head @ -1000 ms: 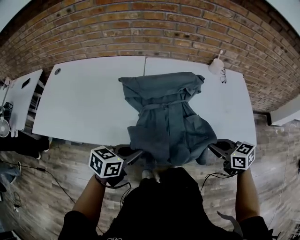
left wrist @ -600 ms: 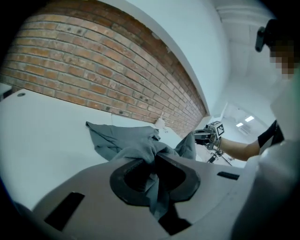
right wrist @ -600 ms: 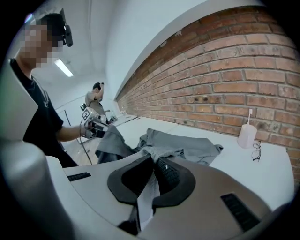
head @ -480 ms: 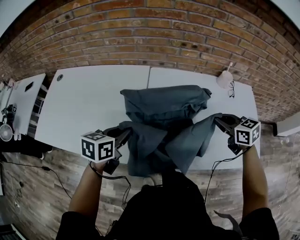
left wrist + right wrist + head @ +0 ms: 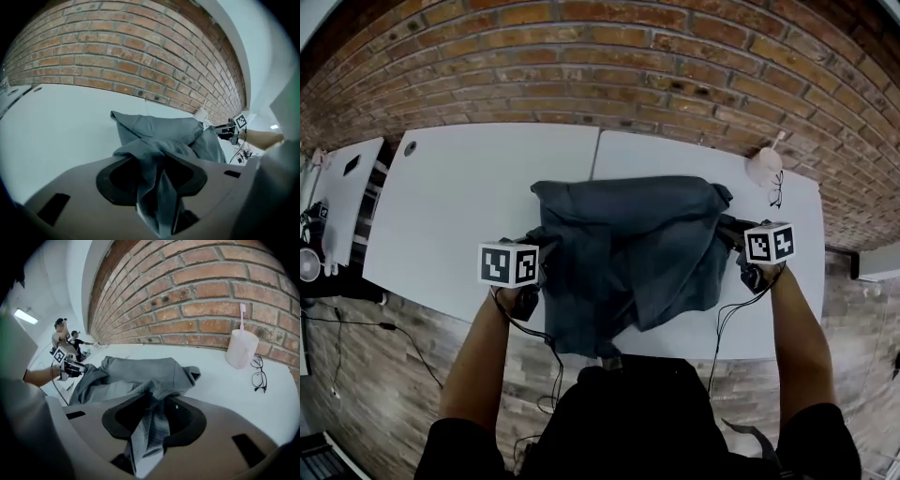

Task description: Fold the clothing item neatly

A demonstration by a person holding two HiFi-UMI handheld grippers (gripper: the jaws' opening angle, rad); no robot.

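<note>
Grey garment (image 5: 623, 248), a jacket or work coat as far as I can make out, lies bunched on the white table (image 5: 459, 197). It sits at the table's middle and straddles the seam where the two tabletops meet. Its lower part has been folded up over the rest, so the cloth lies doubled and rumpled rather than flat. One loose end hangs over the table's near edge.

I have the left gripper (image 5: 157, 177) over the table's near half, left of that seam. Its jaws are opening, and a twisted fold of the grey cloth runs through the gap between them and hangs below. I do not see the pads pressing on it.

The right gripper (image 5: 154, 420) is over the table's right half, about midway between its near and far edges. Its jaws are opening too, with a gathered strip of the same cloth lying between them, slack in the gap.

A pale pink cup (image 5: 763, 169) with a toothbrush standing in it sits at the table's far right corner. A pair of glasses (image 5: 778, 190) lies just beside it, a little closer to the table's near edge. A brick wall (image 5: 609, 75) runs along the table's far side.
</note>
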